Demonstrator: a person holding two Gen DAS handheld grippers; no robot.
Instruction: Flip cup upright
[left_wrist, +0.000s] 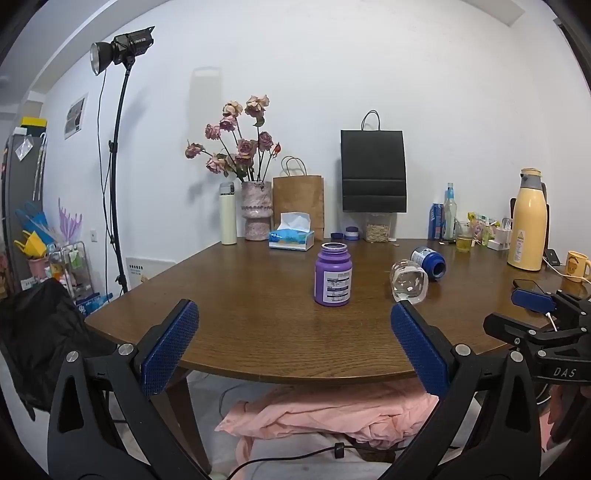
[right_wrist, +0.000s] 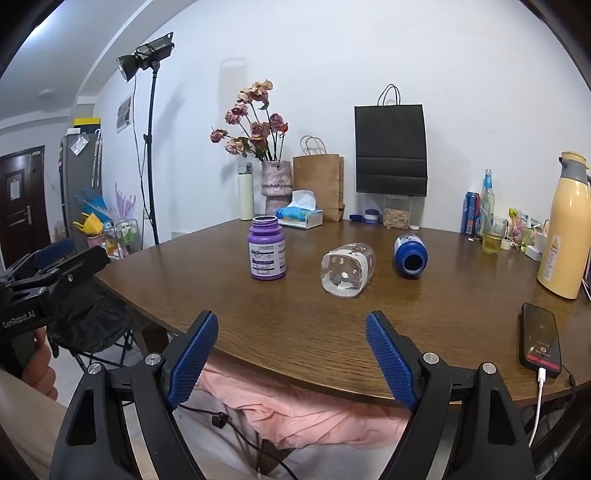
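Note:
A clear square cup (right_wrist: 347, 268) lies on its side on the brown table (right_wrist: 295, 317), its base toward me; it also shows in the left wrist view (left_wrist: 409, 280). A blue bottle (right_wrist: 410, 255) lies on its side to its right, mouth toward me, and shows in the left wrist view (left_wrist: 429, 261) too. A purple bottle (right_wrist: 266, 248) stands upright, open-topped, to the left (left_wrist: 332, 274). My left gripper (left_wrist: 295, 343) is open and empty at the table's near edge. My right gripper (right_wrist: 291, 350) is open and empty, short of the cup.
A phone (right_wrist: 540, 339) on a cable lies at the table's right edge. A yellow thermos (right_wrist: 565, 225), a glass of tea (right_wrist: 493, 236), bottles, a tissue box (right_wrist: 299, 214), a vase of roses (right_wrist: 275, 184) and paper bags line the back. Pink cloth (right_wrist: 314, 417) lies below the table.

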